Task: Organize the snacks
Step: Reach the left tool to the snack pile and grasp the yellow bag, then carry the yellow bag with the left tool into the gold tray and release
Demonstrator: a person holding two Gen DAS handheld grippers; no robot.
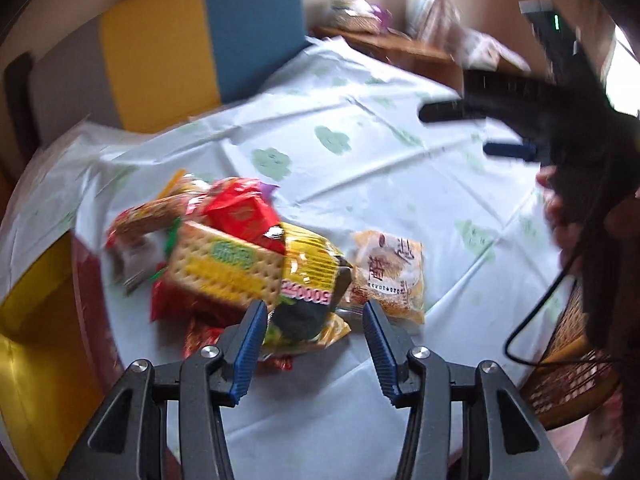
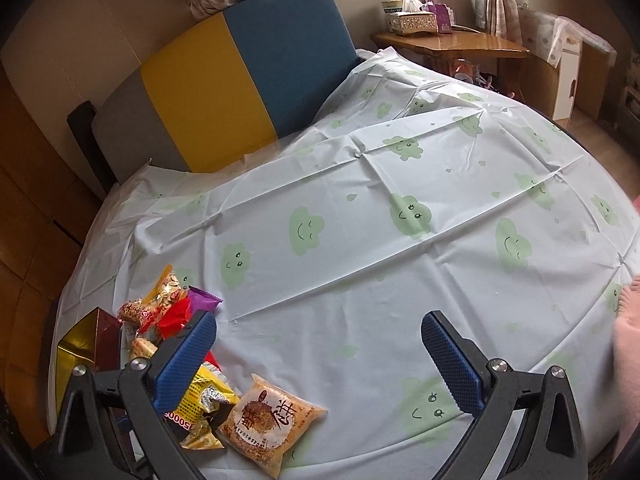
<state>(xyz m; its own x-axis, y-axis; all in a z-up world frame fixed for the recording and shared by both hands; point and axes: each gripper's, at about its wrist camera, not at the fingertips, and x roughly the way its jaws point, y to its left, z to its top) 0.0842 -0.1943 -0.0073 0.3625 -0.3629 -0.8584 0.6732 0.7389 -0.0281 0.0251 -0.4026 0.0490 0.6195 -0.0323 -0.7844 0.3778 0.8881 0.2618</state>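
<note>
The left gripper (image 1: 314, 320) hangs spread and empty just above the heaped snack packets (image 1: 224, 256), likely lining up a pick, while the right gripper (image 2: 320, 360), wide open, waits over bare tablecloth (image 2: 360, 220).

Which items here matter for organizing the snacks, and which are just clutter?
Job:
- snack pile
- orange pastry packet, lying apart beside the pile
- wicker basket
- red-and-gold box

Lying about:
- tissue box
- wooden side table
- headboard
- cloud-print tablecloth
</note>
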